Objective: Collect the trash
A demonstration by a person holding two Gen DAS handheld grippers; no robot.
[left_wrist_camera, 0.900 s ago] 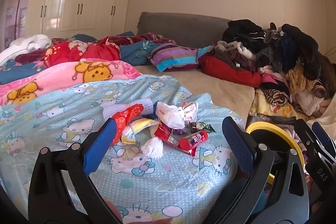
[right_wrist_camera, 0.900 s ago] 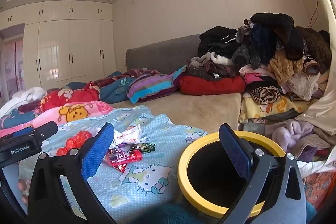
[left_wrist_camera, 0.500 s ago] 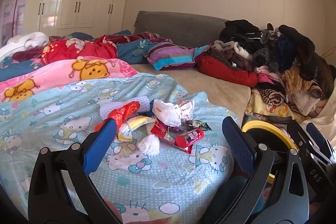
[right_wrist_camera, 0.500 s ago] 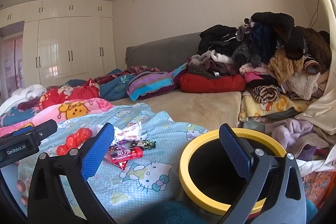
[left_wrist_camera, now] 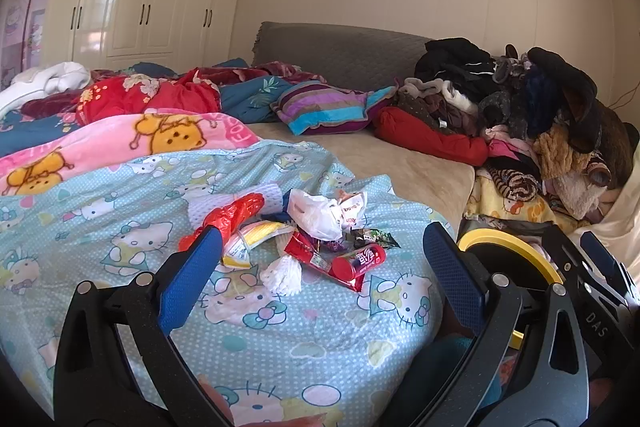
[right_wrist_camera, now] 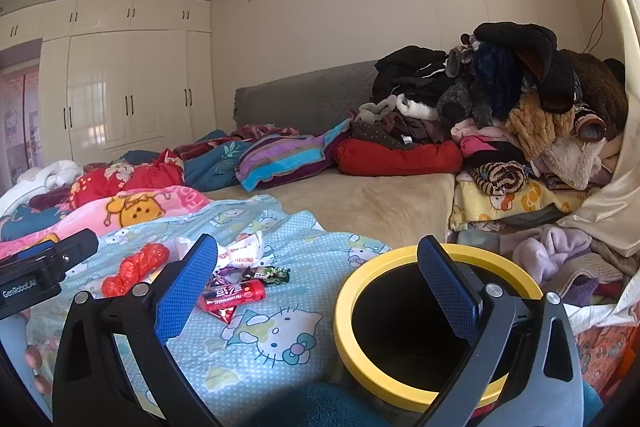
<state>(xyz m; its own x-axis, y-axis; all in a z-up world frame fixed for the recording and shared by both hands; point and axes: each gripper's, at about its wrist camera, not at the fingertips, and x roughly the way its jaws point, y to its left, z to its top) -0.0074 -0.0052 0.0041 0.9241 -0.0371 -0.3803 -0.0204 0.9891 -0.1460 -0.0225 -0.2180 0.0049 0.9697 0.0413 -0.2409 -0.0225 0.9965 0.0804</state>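
Left gripper [left_wrist_camera: 320,267] open, wrappers [left_wrist_camera: 320,243] on blanket [left_wrist_camera: 120,227], bin [right_wrist_camera: 420,327] beside

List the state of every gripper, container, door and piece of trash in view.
left gripper: open, empty
right gripper: open, empty
yellow-rimmed bin: upright, uncovered, inside dark
wardrobe doors: closed
red tube: lying on its side on the blanket
white bag: crumpled
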